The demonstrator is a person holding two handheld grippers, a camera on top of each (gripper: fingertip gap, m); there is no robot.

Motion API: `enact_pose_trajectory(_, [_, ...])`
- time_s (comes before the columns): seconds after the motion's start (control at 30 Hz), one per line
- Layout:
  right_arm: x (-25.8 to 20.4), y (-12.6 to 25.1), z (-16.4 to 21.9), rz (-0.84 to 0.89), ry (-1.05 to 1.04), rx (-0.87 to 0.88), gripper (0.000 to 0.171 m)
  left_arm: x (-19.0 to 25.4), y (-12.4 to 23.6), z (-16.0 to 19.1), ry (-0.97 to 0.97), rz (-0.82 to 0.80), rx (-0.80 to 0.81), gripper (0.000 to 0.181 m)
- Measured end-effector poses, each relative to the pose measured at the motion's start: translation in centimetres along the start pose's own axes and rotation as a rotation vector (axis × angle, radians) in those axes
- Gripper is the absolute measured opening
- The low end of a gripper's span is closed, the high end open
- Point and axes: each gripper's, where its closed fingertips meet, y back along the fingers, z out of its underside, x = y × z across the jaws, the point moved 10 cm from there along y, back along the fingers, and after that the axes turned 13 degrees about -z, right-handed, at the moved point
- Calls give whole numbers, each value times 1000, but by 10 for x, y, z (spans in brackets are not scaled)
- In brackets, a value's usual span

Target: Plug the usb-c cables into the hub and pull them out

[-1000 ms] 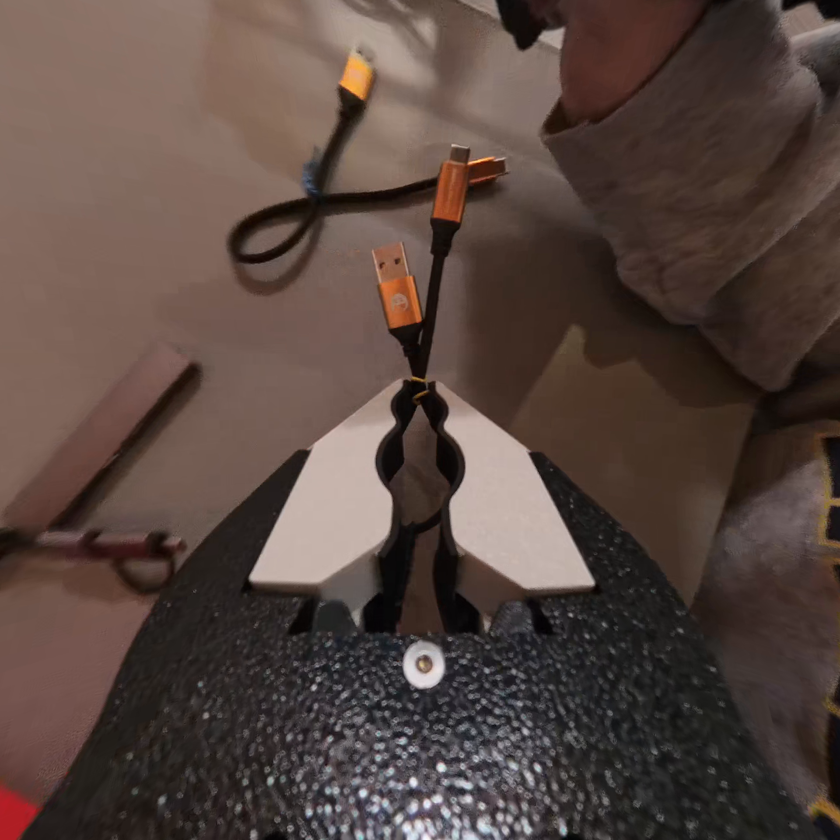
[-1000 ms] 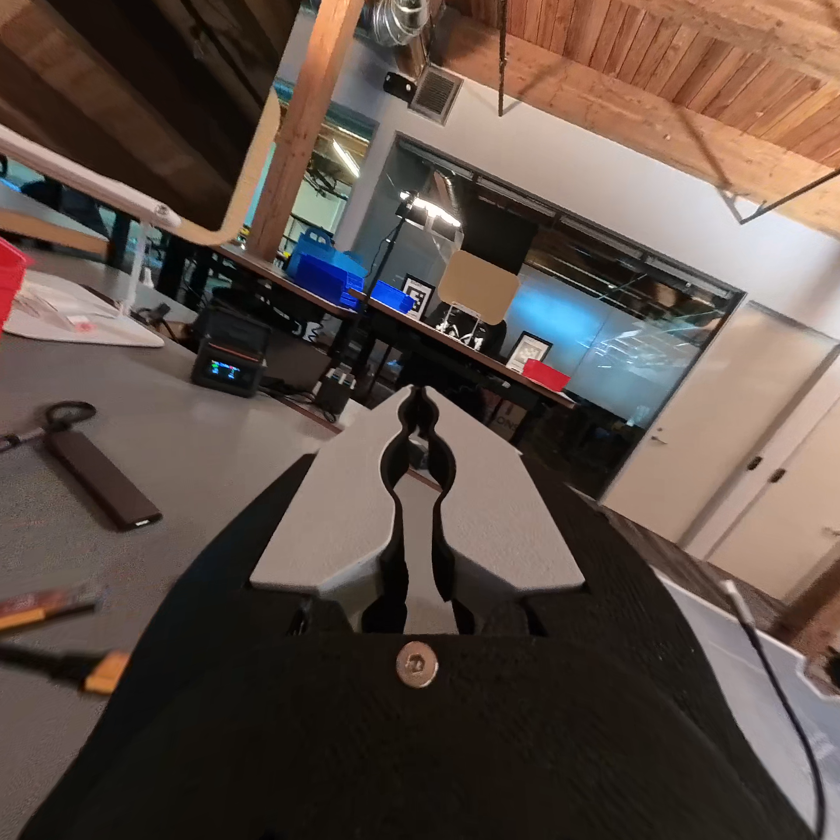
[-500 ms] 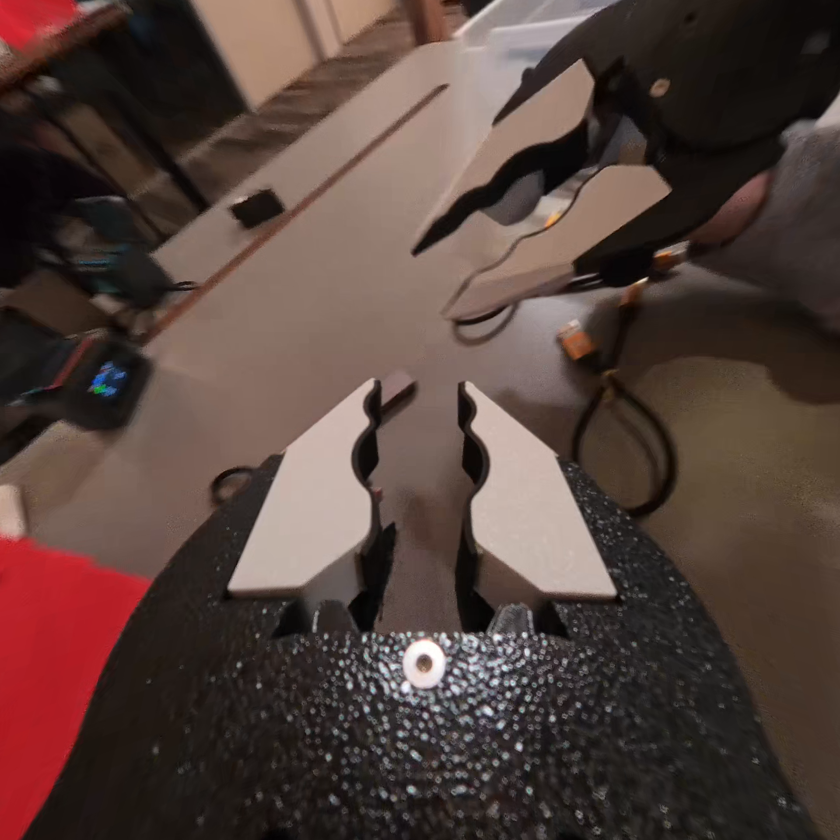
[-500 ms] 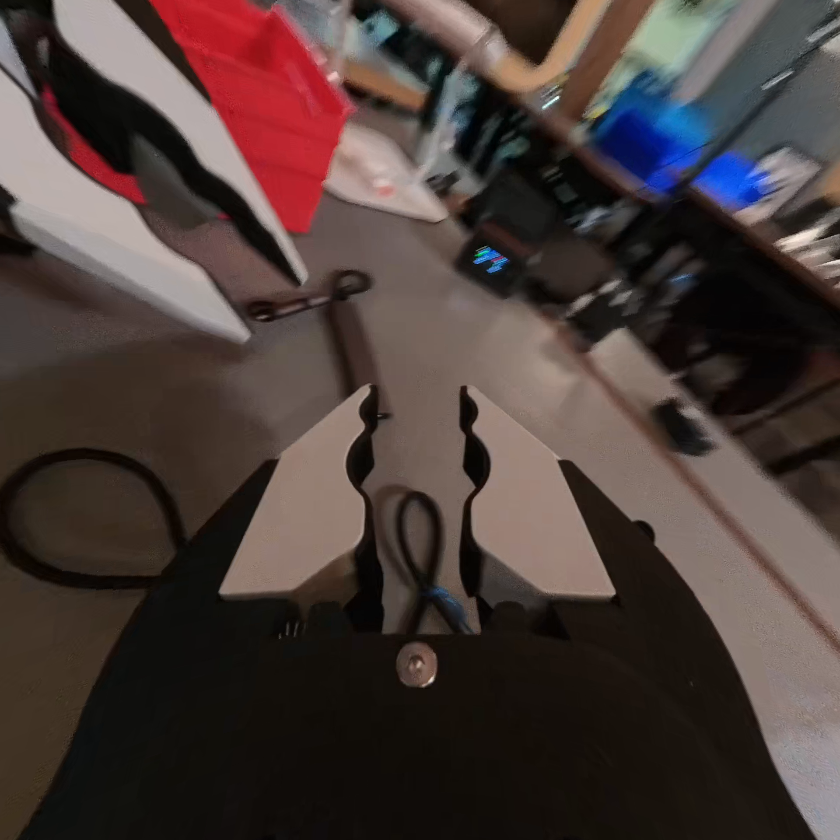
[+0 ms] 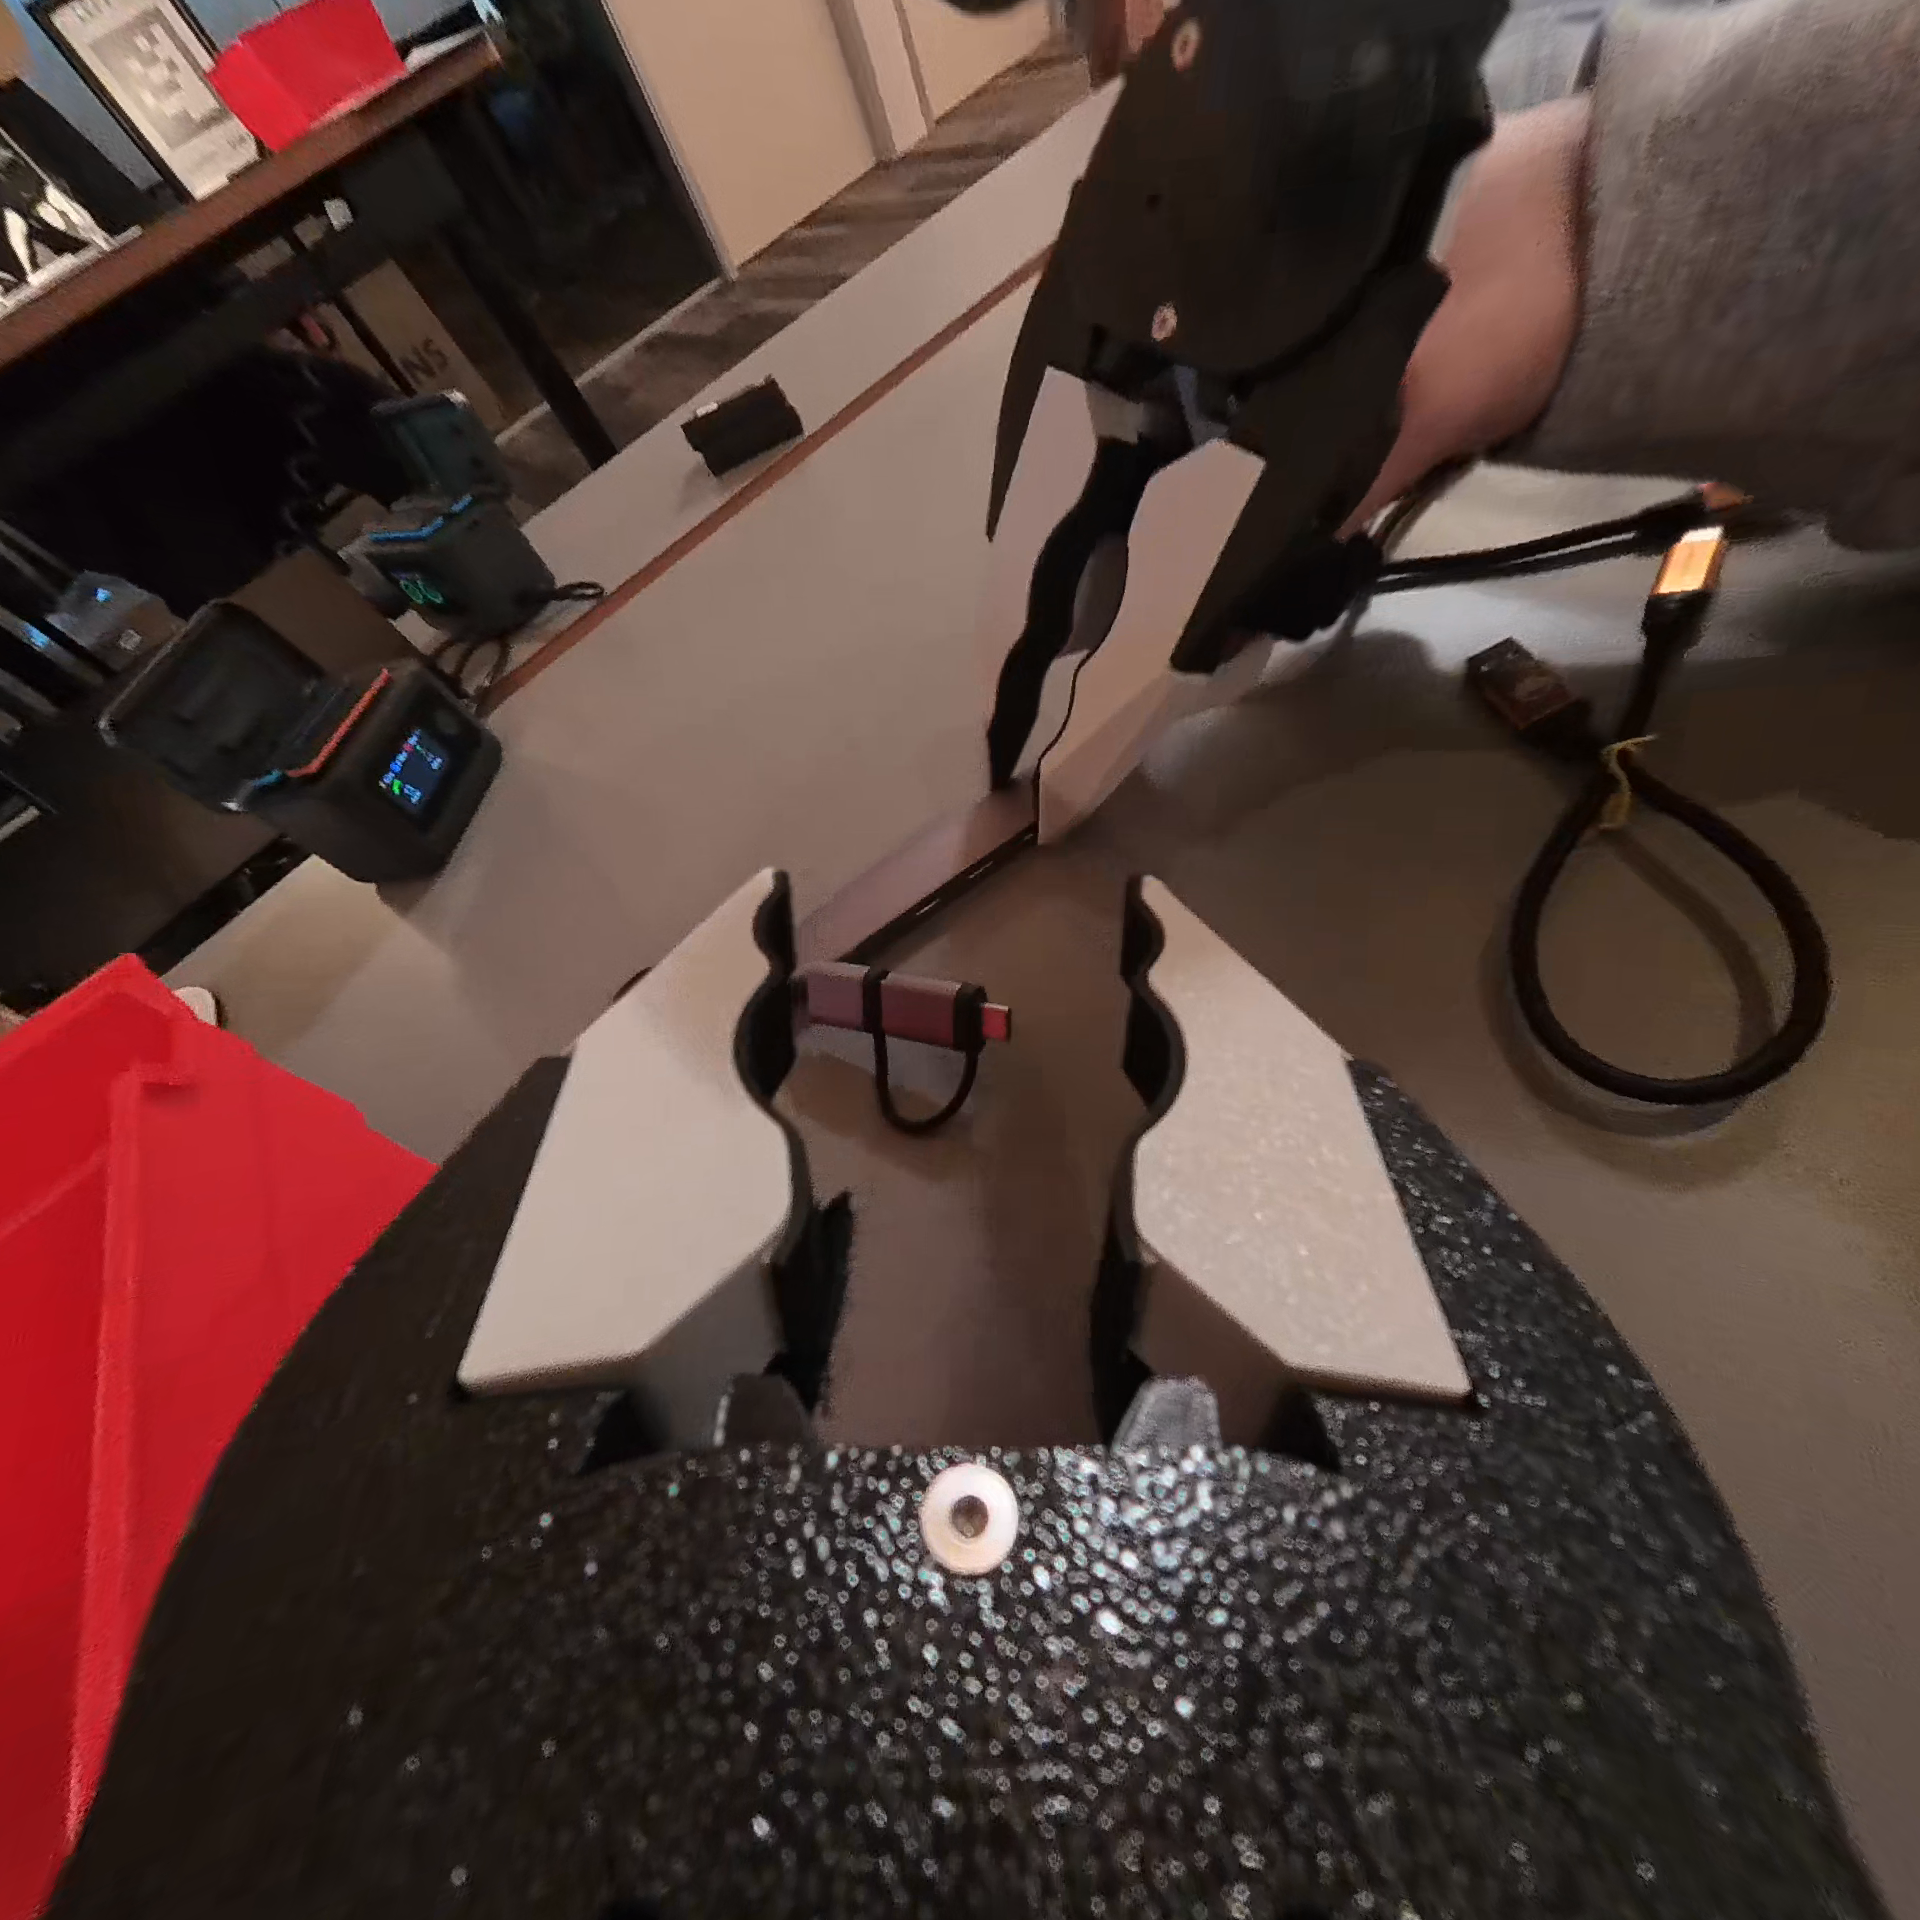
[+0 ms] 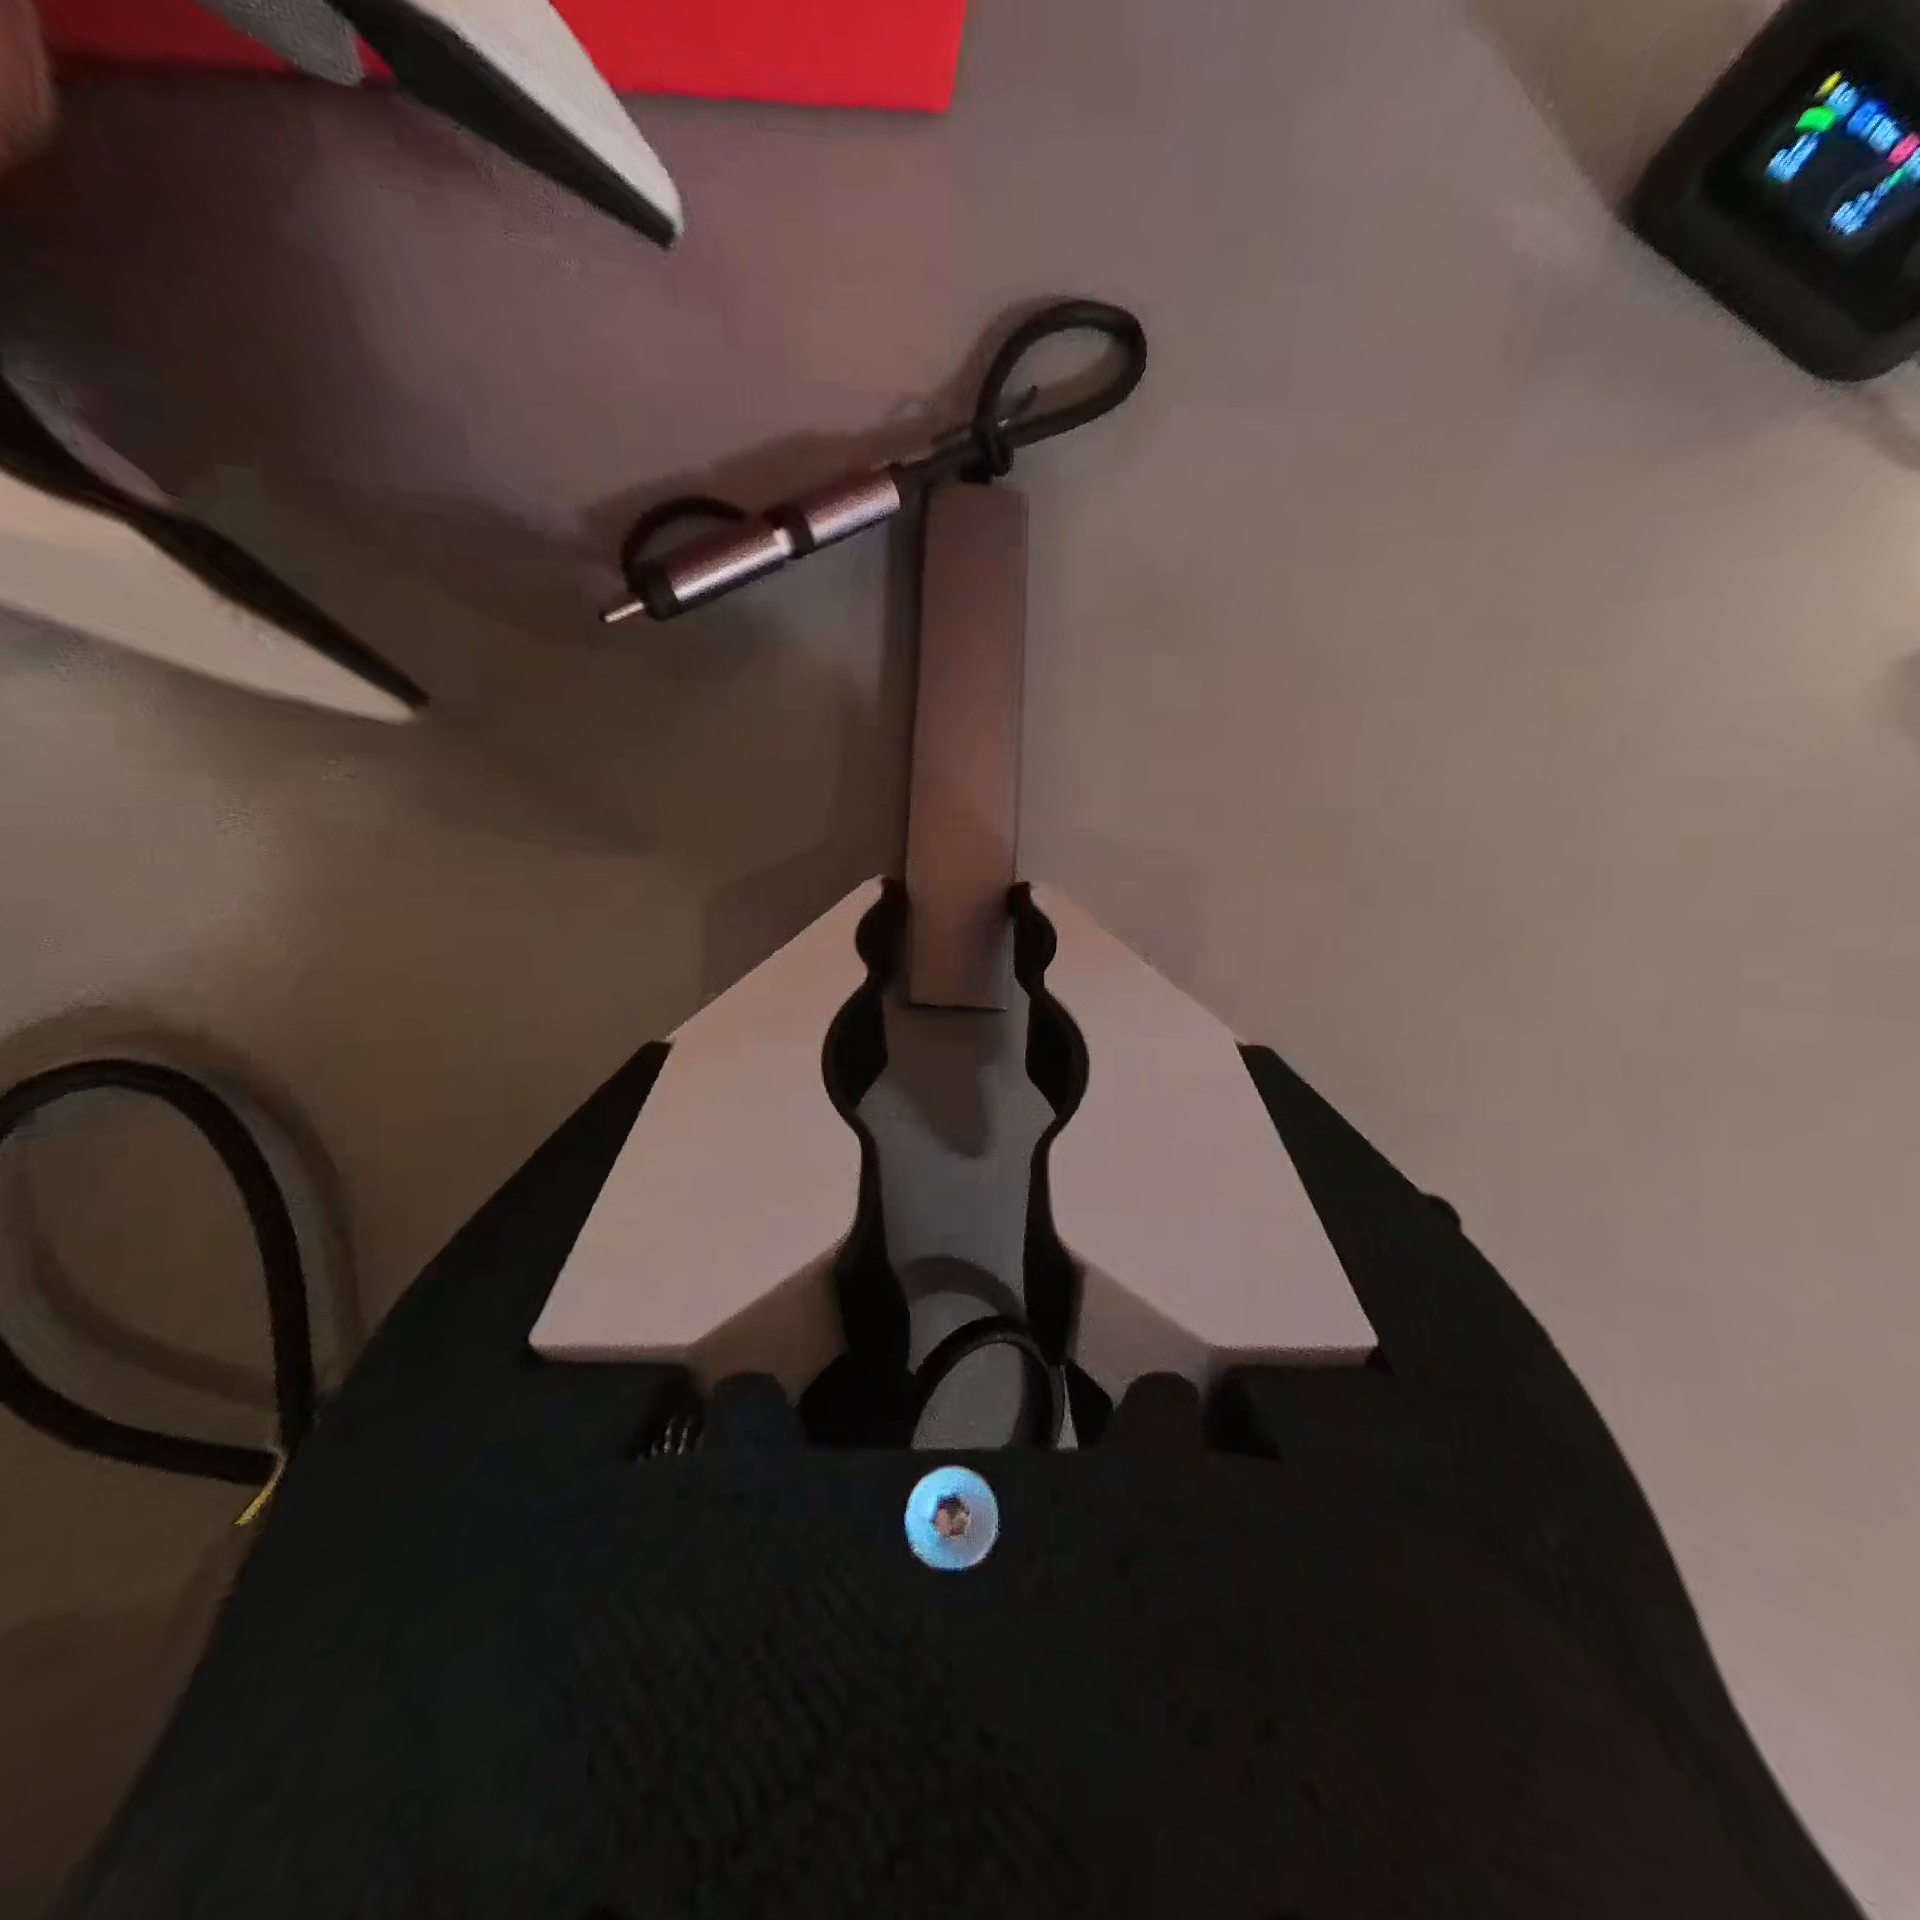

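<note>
At the left edge of the left wrist view sits one red bin (image 5: 156, 1299), with two dark power units (image 5: 312, 727) beyond it. Our left tool (image 5: 954, 888) now stands open and empty; a second ago it pinched the orange-tipped usb-c cable (image 5: 1662, 935), which lies looped on the surface (image 5: 1351, 1195) at lower right, unplugged. Between the fingers we see the hub's own tail plug (image 5: 894, 1013), and just behind it the one hub (image 5: 904, 873). Our right tool (image 5: 1034, 800), which a second ago was closed on nothing, has come down and closed on the hub's far end. We judge the hub is braced, so fetching a plug comes next. We count two tools, one hub, and at least two cables, the second partly hidden behind the right tool.
</note>
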Motion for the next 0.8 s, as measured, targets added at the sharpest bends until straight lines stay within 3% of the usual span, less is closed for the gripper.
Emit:
enact_pose_trajectory(0.2, [17,8,3,-244,-265,20,20,3,-23,-1,-187,15,-93,89])
enact_pose_trajectory(0.4, [33,13,12,-450,-449,35,20,11,-34,4,-266,61,-88,85])
enact_pose_trajectory(0.7, [27,22,17,-590,-518,67,20,23,4,-2,-320,208,200,31])
enact_pose_trajectory(0.73, [26,22,19,-596,-528,62,20,27,8,-1,-353,250,212,21])
enact_pose_trajectory(0.77, [26,23,20,-601,-542,66,20,32,13,0,-394,328,236,0])
enact_pose_trajectory(0.8, [26,24,20,-610,-557,78,20,38,18,0,-427,356,277,0])
